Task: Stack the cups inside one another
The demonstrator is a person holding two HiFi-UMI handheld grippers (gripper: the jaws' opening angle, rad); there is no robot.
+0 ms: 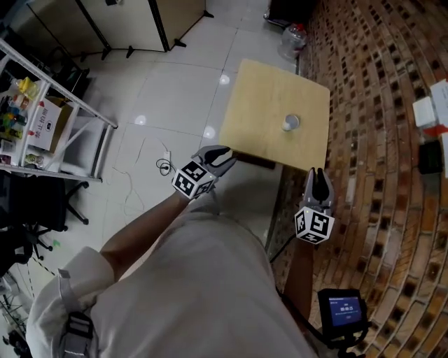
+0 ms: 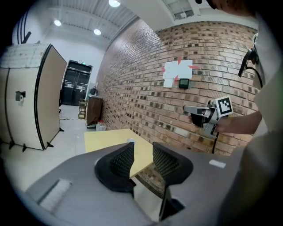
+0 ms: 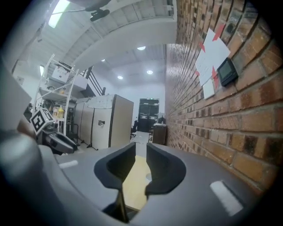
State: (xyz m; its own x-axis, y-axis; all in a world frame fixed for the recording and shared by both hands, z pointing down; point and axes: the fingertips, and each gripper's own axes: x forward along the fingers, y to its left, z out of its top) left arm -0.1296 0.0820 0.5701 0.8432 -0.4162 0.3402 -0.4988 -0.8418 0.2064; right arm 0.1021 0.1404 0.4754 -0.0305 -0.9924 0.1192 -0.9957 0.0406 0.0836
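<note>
A single small pale cup (image 1: 290, 123) stands near the middle of the light wooden table (image 1: 259, 98); whether more cups sit inside it I cannot tell. My left gripper (image 1: 222, 159) hovers at the table's near left corner, open, with nothing between its jaws. My right gripper (image 1: 320, 183) is just short of the near right edge, also open and holding nothing. In the left gripper view the left gripper (image 2: 142, 152) points at the table (image 2: 106, 140), with the right gripper (image 2: 199, 115) off to the side. In the right gripper view the cup (image 3: 148, 177) shows beyond the right gripper (image 3: 140, 152).
A brick wall (image 1: 378, 105) runs along the table's right side. A metal shelf rack (image 1: 42, 119) stands at the left, folding panels (image 1: 133, 21) at the back. A clear jar (image 1: 294, 38) sits on the floor past the table. A cable (image 1: 164, 164) lies on the tiles.
</note>
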